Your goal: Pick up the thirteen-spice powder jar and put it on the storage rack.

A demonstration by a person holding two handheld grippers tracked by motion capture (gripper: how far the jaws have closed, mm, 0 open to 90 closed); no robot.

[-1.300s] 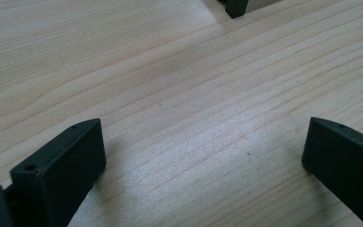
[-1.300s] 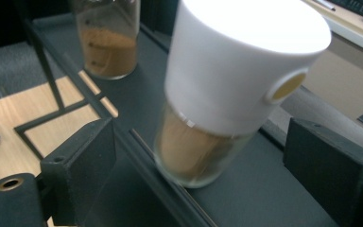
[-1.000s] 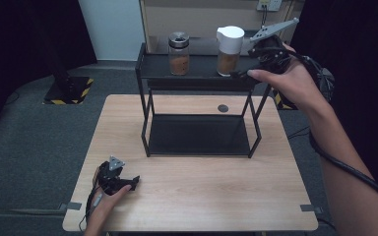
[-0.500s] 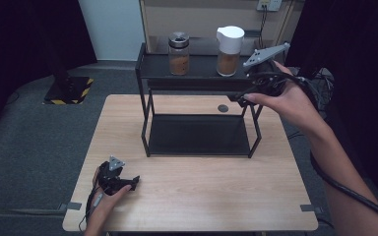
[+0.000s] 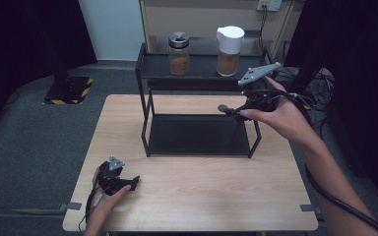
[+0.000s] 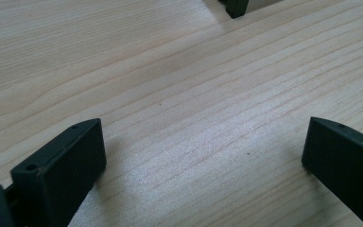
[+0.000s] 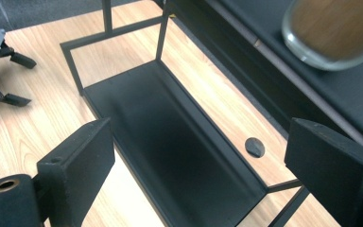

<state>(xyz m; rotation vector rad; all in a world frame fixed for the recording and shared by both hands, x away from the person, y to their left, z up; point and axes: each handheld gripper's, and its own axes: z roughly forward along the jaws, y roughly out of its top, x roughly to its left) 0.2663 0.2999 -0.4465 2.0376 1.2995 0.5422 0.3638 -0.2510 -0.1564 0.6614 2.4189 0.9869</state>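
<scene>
The black two-tier rack [image 5: 202, 135] stood toward the far side of the wooden worktop [image 5: 202, 196]. On the rack's top shelf sat a metal-lidded jar [image 5: 179, 54] of brown powder and, to its right, a white-lidded jar [image 5: 229, 51] with similar contents, the two well apart. The right gripper [image 5: 231, 111] hovered at the rack's right end, just below the top shelf and nearest the white-lidded jar, its jaws wide apart with nothing between them. A small dark disc [image 7: 254, 147] lay on the worktop behind the rack's lower tray. The left gripper [image 5: 130, 182] rested on the worktop well in front of the rack's left corner, jaws spread wide and empty.
</scene>
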